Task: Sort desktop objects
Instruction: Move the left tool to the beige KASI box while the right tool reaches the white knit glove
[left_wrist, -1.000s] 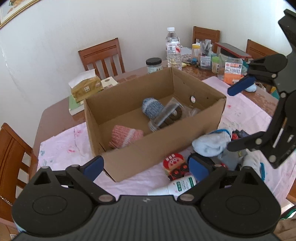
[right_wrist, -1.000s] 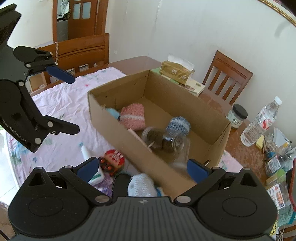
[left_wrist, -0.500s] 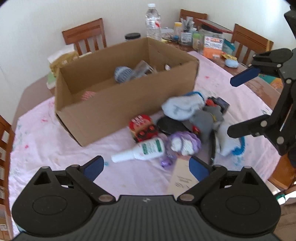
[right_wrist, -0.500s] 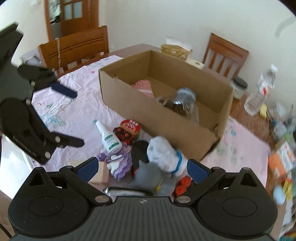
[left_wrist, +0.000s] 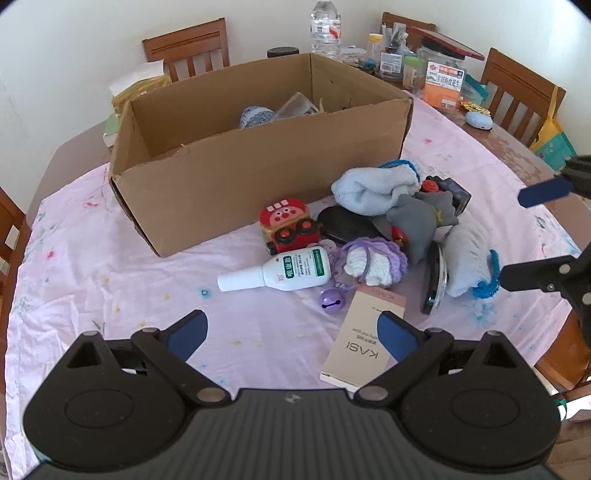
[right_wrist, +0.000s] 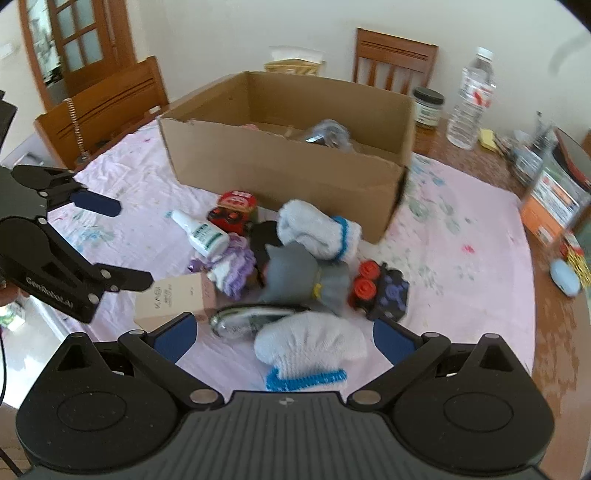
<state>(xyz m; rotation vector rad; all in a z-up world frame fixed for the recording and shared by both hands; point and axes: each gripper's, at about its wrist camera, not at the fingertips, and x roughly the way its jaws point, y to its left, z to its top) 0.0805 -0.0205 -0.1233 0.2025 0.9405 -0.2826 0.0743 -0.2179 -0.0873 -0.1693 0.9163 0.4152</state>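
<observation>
An open cardboard box (left_wrist: 258, 173) stands on the pink tablecloth, with a blue knit item (left_wrist: 255, 115) and a clear jar inside. In front of it lies a pile: a red toy car (left_wrist: 286, 225), a white bottle (left_wrist: 284, 271), a purple knit piece (left_wrist: 373, 260), a beige KASI box (left_wrist: 364, 339), white-blue gloves (left_wrist: 373, 190), a grey plush (right_wrist: 299, 277). My left gripper (left_wrist: 291, 334) is open and empty, just short of the pile. My right gripper (right_wrist: 282, 338) is open and empty, over a white glove (right_wrist: 310, 349).
Wooden chairs (left_wrist: 188, 48) ring the table. A water bottle (right_wrist: 471, 101), a dark jar (right_wrist: 428, 107) and several containers (left_wrist: 439, 79) stand at the far end. A tissue pack (left_wrist: 136, 86) lies behind the box. The table edge is close below both grippers.
Both grippers have pulled back from over the box and dropped toward the pile in front of it. Both stay open and empty.
</observation>
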